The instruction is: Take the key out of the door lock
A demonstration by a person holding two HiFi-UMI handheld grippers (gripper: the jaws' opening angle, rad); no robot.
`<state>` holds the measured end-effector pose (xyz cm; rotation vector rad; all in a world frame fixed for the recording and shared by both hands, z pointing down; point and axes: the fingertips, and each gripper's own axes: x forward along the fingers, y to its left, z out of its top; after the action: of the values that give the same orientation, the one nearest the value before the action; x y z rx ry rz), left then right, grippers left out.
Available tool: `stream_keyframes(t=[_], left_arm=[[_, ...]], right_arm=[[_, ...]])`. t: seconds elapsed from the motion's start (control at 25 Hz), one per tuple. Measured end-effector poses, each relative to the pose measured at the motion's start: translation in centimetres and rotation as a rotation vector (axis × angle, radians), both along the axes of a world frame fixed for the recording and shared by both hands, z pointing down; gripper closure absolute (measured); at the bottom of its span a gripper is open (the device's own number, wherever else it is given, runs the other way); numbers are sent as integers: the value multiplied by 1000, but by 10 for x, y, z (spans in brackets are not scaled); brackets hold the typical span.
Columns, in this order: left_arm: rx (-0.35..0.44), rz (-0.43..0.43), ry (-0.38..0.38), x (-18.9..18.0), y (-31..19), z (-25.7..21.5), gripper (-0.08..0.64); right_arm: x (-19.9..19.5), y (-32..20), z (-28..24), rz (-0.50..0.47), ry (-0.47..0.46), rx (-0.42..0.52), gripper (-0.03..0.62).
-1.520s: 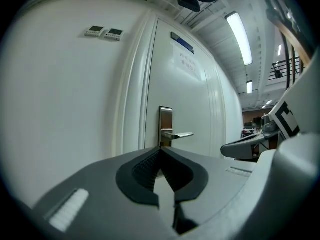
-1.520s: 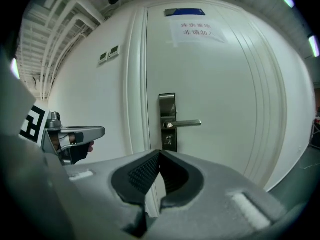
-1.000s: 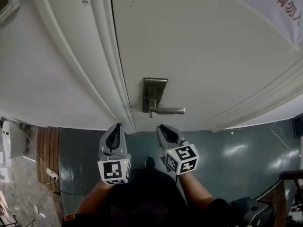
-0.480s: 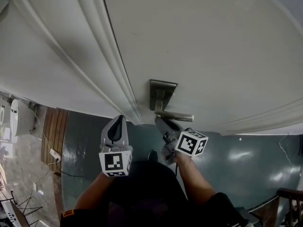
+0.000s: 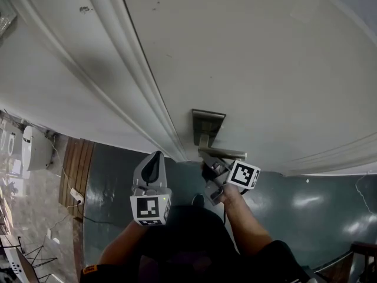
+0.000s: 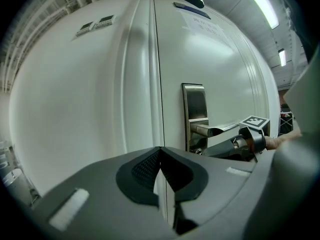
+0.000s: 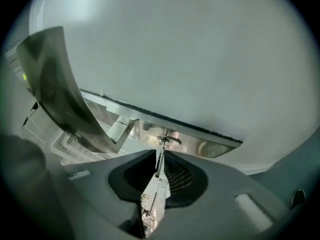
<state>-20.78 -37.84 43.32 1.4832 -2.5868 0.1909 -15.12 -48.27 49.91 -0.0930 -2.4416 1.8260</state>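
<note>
white panelled door [image 5: 247,52] above dark green floor [image 5: 112,181] | brushed steel lock plate [image 5: 207,125] with lever handle [image 5: 222,154] | slim silver key [image 7: 160,161] seated in lock below lever | right gripper [image 5: 208,171]: jaws just closing, pinching key | left gripper [image 5: 156,157]: jaws together, empty, near door edge

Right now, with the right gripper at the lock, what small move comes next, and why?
Probably draw the right gripper straight back from the door, in line with the key. Its jaws have just been closing and now look pinched on the key, edge-on between them with its far end in the lock, so a sideways tug could bind it.
</note>
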Motion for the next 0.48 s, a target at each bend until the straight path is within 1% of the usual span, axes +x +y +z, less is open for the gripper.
stream_keyframes(t=[0.16,0.48], left_arm=[[0,-1,7,0,4,0,541],[-3,-1,31,0,13,7,541]], right_arm=[[1,0,-1,8,-23,-36,557],[8,4,4,51,-25,-121,574]])
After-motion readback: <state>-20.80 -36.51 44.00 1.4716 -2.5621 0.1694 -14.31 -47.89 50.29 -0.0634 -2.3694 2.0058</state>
